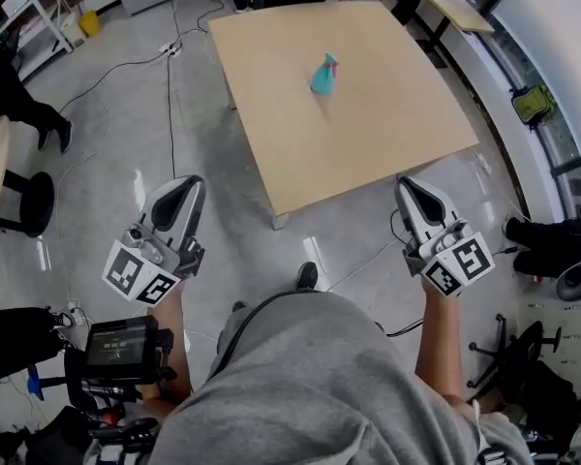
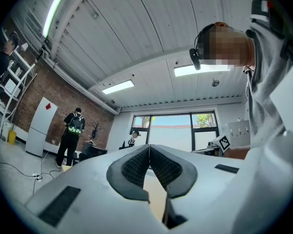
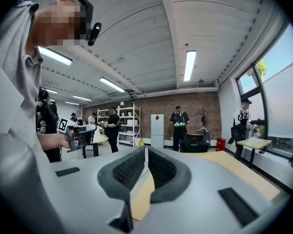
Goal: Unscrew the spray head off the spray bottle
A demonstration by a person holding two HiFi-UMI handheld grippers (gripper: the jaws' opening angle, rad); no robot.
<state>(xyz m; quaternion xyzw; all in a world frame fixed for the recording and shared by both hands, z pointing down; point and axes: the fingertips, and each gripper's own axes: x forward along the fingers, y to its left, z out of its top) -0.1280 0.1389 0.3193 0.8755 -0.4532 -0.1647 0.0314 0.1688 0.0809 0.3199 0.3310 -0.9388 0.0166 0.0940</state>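
1. Locate the spray bottle (image 1: 321,77) near the middle of the desk (image 1: 387,134), apparently standing upright and alone on the top.
2. Note the spray head (image 1: 330,61) at the upper end of the bottle, apparently seated on the neck; too small in the head view to confirm the thread state.
3. Read the left hand-held gripper (image 1: 191,186) as closed: ribbed pads pressed together in the left gripper view, with nothing between them.
4. Read the right hand-held gripper (image 1: 408,185) likewise: pads together in the right gripper view, holding nothing.
5. Observe both hand-held grippers held low in front of the body, over the floor (image 1: 107,134), short of the near desk edge and well apart from the bottle.
6. Judge progress as nil: no contact with the bottle, no grip on body or head, head not unscrewed.
7. Treat the whole procedure as outstanding:
   - Move in to the desk and part the jaws.
   - Clamp the bottle body with one hand-held gripper.
   - Clamp the spray head with the other.
   - Turn the head until the thread releases, then lift it clear.
8. Expect a light, unbraced bottle to tip or spin if turned at the head without a firm hold on the body; secure the body first.
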